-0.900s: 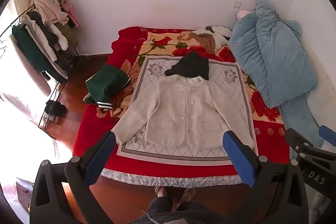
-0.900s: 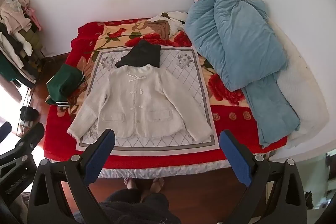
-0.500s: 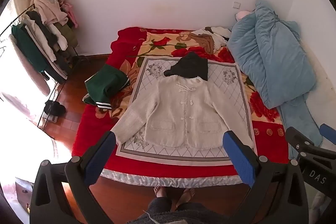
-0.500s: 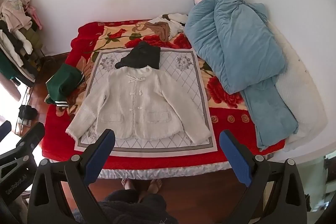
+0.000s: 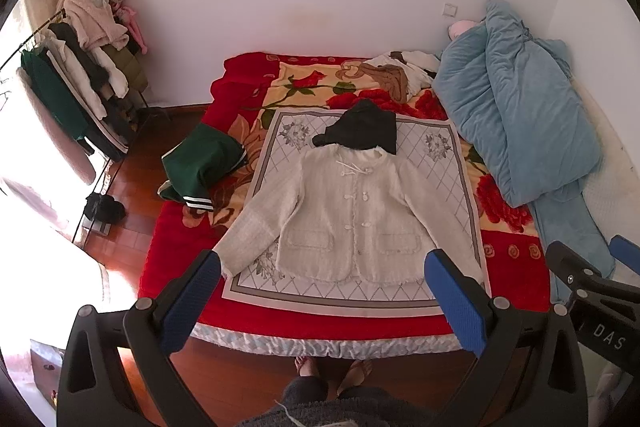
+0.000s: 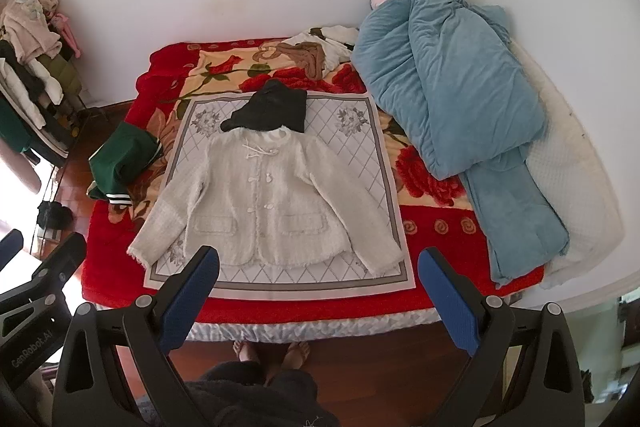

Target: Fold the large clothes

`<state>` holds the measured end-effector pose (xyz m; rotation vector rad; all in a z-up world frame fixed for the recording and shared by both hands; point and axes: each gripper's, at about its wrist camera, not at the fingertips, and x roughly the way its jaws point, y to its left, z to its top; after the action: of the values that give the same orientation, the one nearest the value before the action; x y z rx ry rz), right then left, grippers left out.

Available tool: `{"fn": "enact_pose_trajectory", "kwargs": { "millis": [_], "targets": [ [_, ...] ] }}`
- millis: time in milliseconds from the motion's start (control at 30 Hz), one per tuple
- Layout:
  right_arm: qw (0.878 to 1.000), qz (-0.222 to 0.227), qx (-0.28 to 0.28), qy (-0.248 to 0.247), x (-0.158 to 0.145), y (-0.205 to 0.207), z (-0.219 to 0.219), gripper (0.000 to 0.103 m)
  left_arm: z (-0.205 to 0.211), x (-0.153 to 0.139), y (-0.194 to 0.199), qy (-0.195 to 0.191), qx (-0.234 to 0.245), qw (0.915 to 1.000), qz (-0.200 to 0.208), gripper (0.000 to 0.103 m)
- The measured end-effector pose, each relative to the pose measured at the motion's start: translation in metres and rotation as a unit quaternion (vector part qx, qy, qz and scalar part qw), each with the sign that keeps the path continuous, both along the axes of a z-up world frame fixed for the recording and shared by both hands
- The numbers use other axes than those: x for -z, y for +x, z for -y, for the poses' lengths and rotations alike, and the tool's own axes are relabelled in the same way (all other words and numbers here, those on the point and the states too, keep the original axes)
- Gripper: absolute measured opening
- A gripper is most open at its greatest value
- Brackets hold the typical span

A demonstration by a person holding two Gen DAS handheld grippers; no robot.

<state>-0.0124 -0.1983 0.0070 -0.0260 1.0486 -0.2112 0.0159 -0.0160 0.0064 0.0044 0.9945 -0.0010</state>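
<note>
A cream buttoned jacket (image 5: 356, 215) lies flat, front up, sleeves spread, on a grey-and-white patterned mat (image 5: 436, 155) on the bed; it also shows in the right wrist view (image 6: 264, 203). A black garment (image 5: 366, 127) lies at its collar. My left gripper (image 5: 324, 291) is open and empty, held high above the foot of the bed. My right gripper (image 6: 318, 287) is open and empty, beside it at the same height.
A red floral blanket (image 5: 180, 239) covers the bed. A folded green garment (image 5: 204, 167) lies at its left edge. A blue duvet (image 6: 452, 79) lies along the right side. A loaded clothes rack (image 5: 80, 79) stands left. The person's feet (image 5: 336, 371) are on the wooden floor.
Both grippers have shifted only slightly; the view has drifted a little. The jacket and the other clothes have not moved.
</note>
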Motion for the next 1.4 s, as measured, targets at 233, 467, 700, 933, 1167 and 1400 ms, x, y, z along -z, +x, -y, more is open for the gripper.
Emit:
{"fn": "enact_pose_trajectory", "kwargs": {
  "millis": [233,467,700,933,1167,1400],
  "targets": [
    [1.0,0.001,0.001,0.001,0.0,-0.001,0.001,0.101,0.0,0.001,-0.004,0.0,0.0,1.0,0.002,0.103],
    [1.0,-0.001,-0.003,-0.004,-0.001,0.003,-0.005,0.101,0.003,0.0,-0.002,0.0,0.0,1.0,0.002,0.103],
    [1.0,-0.001,-0.003,-0.003,-0.001,0.003,-0.005,0.101,-0.008,-0.004,0.0,-0.004,0.0,1.0,0.003,0.103],
    [1.0,-0.003,-0.006,0.0,-0.003,0.006,-0.01,0.101,-0.017,-0.004,-0.001,-0.007,0.002,1.0,0.001,0.103],
    [1.0,-0.001,-0.007,0.001,-0.005,0.008,-0.014,0.101,-0.02,-0.003,-0.001,-0.006,0.001,1.0,0.001,0.103],
    [1.0,-0.003,-0.006,0.003,-0.005,0.009,-0.015,0.101,-0.02,-0.005,-0.001,-0.006,0.002,1.0,0.003,0.103]
  ]
}}
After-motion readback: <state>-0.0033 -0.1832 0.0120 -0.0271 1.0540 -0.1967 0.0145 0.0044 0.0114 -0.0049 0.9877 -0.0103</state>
